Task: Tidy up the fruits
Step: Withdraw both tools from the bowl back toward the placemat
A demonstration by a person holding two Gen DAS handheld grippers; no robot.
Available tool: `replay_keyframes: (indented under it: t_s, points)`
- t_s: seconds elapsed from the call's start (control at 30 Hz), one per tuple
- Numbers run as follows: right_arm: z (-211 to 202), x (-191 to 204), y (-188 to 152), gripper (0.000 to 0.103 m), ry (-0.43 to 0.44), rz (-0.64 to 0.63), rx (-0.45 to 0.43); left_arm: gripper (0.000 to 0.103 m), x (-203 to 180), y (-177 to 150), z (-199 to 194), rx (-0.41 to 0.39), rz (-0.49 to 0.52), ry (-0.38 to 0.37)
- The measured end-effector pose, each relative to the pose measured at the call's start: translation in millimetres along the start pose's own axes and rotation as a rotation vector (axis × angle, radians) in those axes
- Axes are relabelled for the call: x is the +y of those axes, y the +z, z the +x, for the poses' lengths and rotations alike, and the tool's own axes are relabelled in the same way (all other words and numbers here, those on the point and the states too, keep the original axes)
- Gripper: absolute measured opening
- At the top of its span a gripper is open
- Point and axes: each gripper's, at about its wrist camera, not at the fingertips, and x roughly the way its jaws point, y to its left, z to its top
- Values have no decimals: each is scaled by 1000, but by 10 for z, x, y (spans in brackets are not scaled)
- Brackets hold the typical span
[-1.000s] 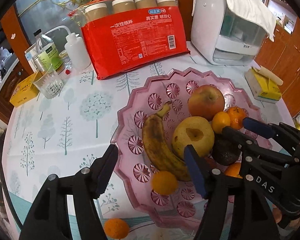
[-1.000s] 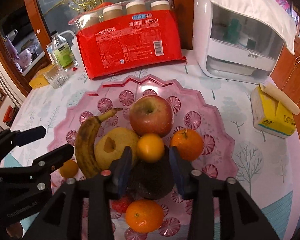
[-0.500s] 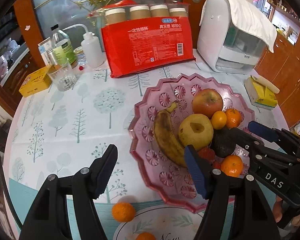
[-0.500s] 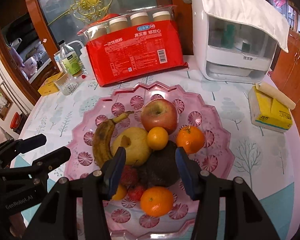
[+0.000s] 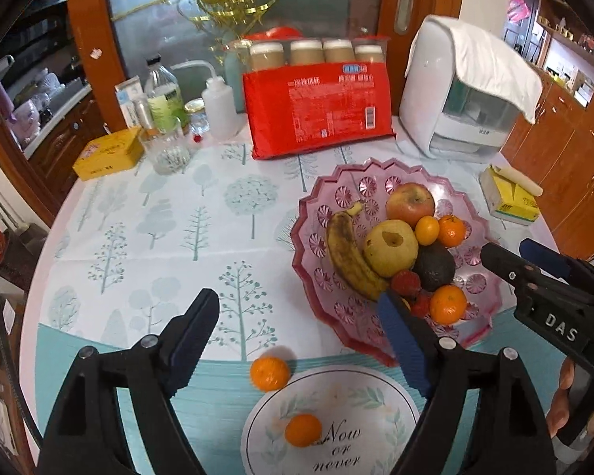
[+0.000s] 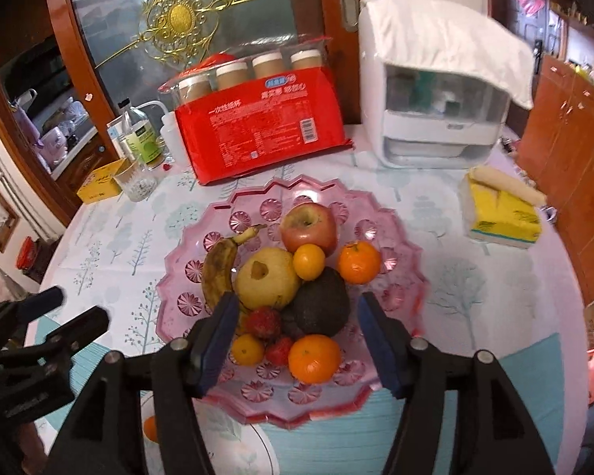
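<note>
**Loose tangerines near the plate**

While both tools hang empty, left view: left gripper [image 5: 297, 340] jaws opening over a tangerine [image 5: 269, 373]; soft, rolls, so pinch its middle. Right view: right gripper [image 6: 295, 340] opening, nothing between, above the fruit plate [image 6: 400, 245].

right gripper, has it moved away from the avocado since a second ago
Yes. The right gripper has pulled up and back from the avocado, which stays in the pink tray; its jaws are opening, nothing gripped.

wrist cameras angled down, both sharing fruit plate [image 5: 312, 265] (close)
</note>
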Motion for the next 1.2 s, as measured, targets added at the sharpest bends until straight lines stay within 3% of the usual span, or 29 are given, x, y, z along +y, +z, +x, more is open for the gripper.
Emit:
replay_keyframes:
  t_s: [0.2, 0.47, 0.7, 0.97, 1.2]
  points:
    - [-344, 69, -58, 65, 19, 0, -43, 91, 37, -111, -446, -49, 6, 15]
    - [-876, 305, -156, 68, 44, -24, -125, 96, 197, -215, -965, -101, -18, -21]
    - [-1197, 683, -232, 77, 8, -33, -165, 99, 650, -216, -1259, -140, -23, -28]
    - [-1200, 1177, -447, 81, -1, -33, -151, 102, 1272, -245, -1134, -108, 1, -48]
    - [-944, 1466, -753, 81, -59, -46, -107, 102, 1413, -290, -713, -53, 124, -104]
